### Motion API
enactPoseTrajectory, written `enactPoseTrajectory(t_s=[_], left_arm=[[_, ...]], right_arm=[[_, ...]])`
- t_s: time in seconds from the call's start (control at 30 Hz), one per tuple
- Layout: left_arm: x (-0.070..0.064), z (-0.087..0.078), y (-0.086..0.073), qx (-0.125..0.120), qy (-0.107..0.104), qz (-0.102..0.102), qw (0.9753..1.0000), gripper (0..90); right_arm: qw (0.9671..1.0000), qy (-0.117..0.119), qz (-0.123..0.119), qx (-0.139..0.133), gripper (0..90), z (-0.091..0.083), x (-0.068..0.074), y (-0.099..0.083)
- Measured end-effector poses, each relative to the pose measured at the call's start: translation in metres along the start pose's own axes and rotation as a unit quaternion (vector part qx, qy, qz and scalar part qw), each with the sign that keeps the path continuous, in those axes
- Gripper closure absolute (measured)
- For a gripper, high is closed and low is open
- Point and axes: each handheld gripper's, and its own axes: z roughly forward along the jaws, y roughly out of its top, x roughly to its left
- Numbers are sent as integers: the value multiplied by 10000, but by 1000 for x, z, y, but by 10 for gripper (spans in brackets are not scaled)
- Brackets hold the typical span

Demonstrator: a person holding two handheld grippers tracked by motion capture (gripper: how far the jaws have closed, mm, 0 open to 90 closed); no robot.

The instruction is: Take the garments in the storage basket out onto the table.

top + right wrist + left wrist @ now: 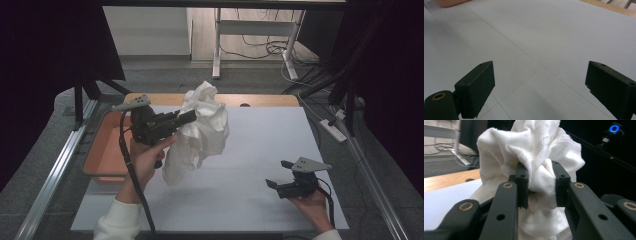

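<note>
A: Status, L side?

B: Left gripper (192,117) clamped on white cloth (200,131); jaws pinch a bunched fold, per left gripper view (540,187). Cloth is lifted clear, hangs crumpled above the white table sheet (250,165), just beside the orange bin (102,150).

A: R side?

B: Right gripper (279,174) idle near the sheet's right front, jaws spread wide, holding nothing; well apart from the cloth.

A: Progress?

B: Est.: pick-up done. Remaining, prob.: spread or fold flat on the sheet, or drop in the bin. Cannot tell which. Cloth not yet laid out.
</note>
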Motion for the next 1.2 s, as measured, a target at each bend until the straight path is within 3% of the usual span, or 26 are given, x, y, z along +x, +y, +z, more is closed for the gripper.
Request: enactPoseTrajectory(t_s=[0.27,0.9,1.2], left_arm=[[-21,10,-11,219,-203,166,9994,713],[-11,35,-43,702,-221,-8,9973,712],[-7,59,-61,1129,-32,95,9936,710]], right_arm=[[10000,-13,-11,-3,89,-2,0,0],[10000,-17,-19,9,89,-2,0,0],[10000,-1,-14,22,89,-1,0,-1]])
